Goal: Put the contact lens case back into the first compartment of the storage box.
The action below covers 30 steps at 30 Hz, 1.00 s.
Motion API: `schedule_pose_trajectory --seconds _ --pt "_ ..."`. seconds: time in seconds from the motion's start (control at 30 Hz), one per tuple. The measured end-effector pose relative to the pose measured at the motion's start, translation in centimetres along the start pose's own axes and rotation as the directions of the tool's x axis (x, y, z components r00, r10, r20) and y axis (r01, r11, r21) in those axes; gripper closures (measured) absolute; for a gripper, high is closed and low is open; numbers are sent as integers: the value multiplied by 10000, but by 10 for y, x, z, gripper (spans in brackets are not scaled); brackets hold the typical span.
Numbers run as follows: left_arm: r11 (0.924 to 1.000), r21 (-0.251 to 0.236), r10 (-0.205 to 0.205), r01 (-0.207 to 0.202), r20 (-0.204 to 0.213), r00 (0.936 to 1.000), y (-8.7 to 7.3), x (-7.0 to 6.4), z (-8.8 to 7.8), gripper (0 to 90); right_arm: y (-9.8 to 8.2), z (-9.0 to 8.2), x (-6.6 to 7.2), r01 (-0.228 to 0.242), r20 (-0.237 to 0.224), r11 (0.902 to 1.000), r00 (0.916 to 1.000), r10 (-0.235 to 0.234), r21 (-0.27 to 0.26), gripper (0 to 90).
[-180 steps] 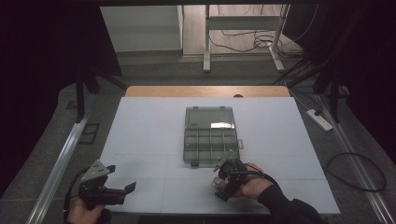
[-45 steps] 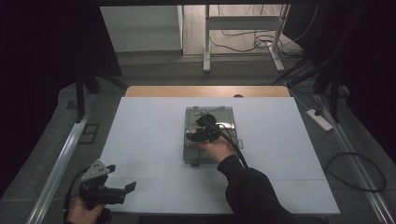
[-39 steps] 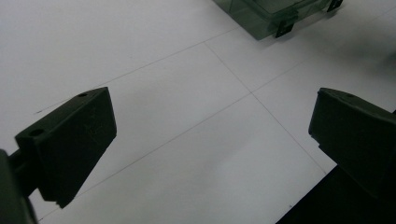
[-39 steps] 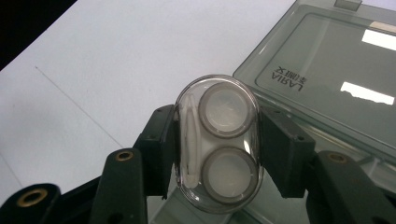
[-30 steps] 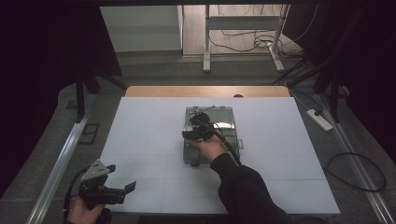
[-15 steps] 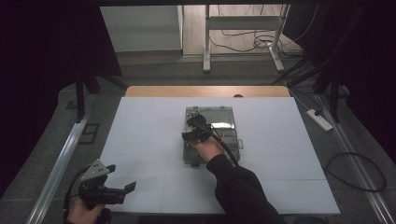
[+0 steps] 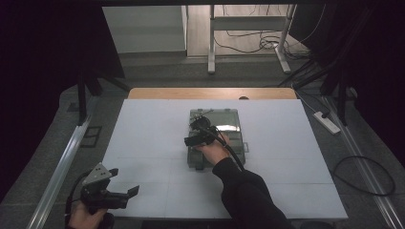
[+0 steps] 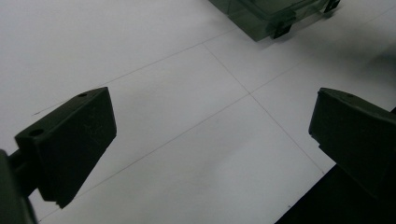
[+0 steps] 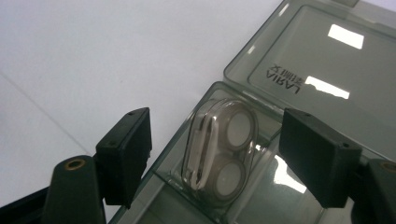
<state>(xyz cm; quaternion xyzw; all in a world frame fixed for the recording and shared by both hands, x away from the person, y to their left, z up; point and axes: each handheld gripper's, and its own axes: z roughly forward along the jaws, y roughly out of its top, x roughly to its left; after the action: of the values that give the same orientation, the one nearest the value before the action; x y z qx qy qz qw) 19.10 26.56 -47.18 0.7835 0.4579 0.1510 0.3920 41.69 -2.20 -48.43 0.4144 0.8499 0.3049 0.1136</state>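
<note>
Right gripper [image 9: 215, 156] jaws have just been opening, pads clear of the clear contact-lens case [image 9: 219, 149]. It sits in the smoky organizer box's [image 9: 299, 70] corner compartment. Left gripper [image 8: 210, 154] gapes wide over bare table [image 8: 140, 56].

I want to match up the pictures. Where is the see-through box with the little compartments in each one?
High view: the compartment box lies mid-table, lid open, under the right hand-held gripper.
Left gripper view: its corner sits at the top edge.
Right gripper view: it runs from the bottom centre to the top right, a clear two-circle case in one compartment.
Shared landmark: the white table.
</note>
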Motion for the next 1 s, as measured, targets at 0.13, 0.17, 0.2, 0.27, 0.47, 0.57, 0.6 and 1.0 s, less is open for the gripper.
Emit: schedule_pose_trajectory --seconds 0.13,0.17,0.2,0.27,0.47,0.57,0.6,1.0 --pt "10000 4 5 -5 1 10000 0 0 0 7 -1 -3 -3 104 -418 9999 9991 -100 94 217" --pt "10000 4 6 -6 2 10000 0 0 0 7 -1 -3 -3 125 -527 9999 9985 -120 78 204" --pt "10000 4 2 -2 3 10000 0 0 0 7 -1 -4 -3 186 -642 9998 9978 -180 95 191" --pt "10000 5 5 -5 3 10000 0 0 0 7 -2 -6 -2 396 -814 9992 9959 -385 110 163" --pt "10000 6 5 -5 -1 10000 0 0 0 7 -5 -10 -1 894 -939 9958 9918 -870 214 85" --pt "10000 9 0 0 2 10000 0 0 0 7 -7 -14 -3 900 -1176 9958 9892 -875 167 81" --pt "10000 11 2 -2 3 10000 0 0 0 7 -8 -16 -4 943 -1222 9954 9883 -917 160 77" --pt "10000 78 -12 12 30 10000 0 0 1 10 -22 -34 -11 1375 -1715 9902 9764 -1312 255 38"
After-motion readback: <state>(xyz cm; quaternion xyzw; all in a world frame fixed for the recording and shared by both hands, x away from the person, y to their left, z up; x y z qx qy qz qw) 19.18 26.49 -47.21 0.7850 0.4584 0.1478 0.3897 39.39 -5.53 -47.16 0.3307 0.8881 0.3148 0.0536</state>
